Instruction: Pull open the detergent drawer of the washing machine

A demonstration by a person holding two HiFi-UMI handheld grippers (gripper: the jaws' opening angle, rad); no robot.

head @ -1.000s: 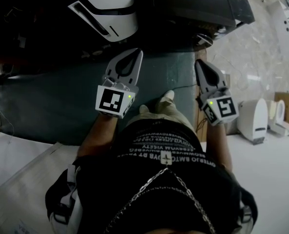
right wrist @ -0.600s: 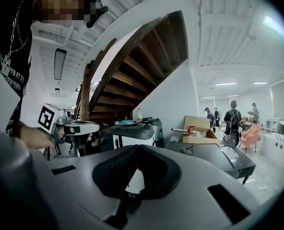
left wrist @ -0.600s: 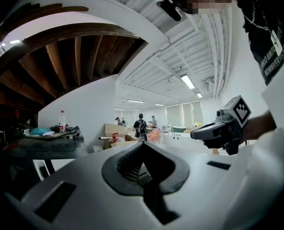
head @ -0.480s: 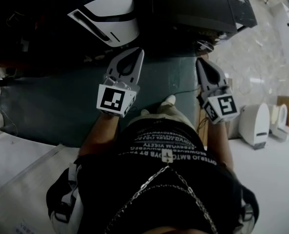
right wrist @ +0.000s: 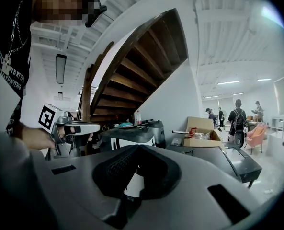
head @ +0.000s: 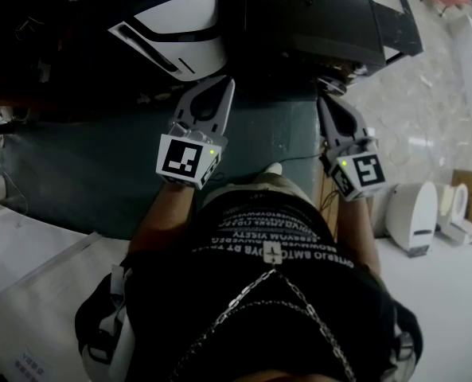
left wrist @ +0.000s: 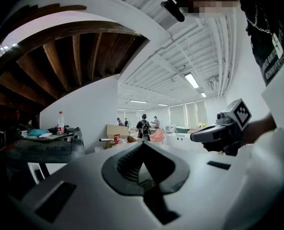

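Observation:
A white appliance with a black band [head: 172, 22] and a dark box-shaped machine [head: 315, 14] stand ahead of me at the top of the head view. No detergent drawer can be made out on either. My left gripper [head: 224, 84] is held out with its tip just short of the white appliance, jaws shut and empty. To its right, my right gripper [head: 323, 102] points at the dark machine's near edge, its jaws also together with nothing in them. In the left gripper view the shut tips [left wrist: 142, 143] point into the room, with the right gripper [left wrist: 199, 137] alongside.
A dark teal mat [head: 84, 173] lies under the grippers. White moulded units [head: 415, 205] stand at the right on pale floor. The right gripper view shows a wooden staircase [right wrist: 132, 75], a cardboard box [right wrist: 201, 133] and people [right wrist: 237, 119] far off.
Both grippers have moved forward together toward the appliances, whose front edges now sit closer to the fingertips. The jaws have stayed shut.

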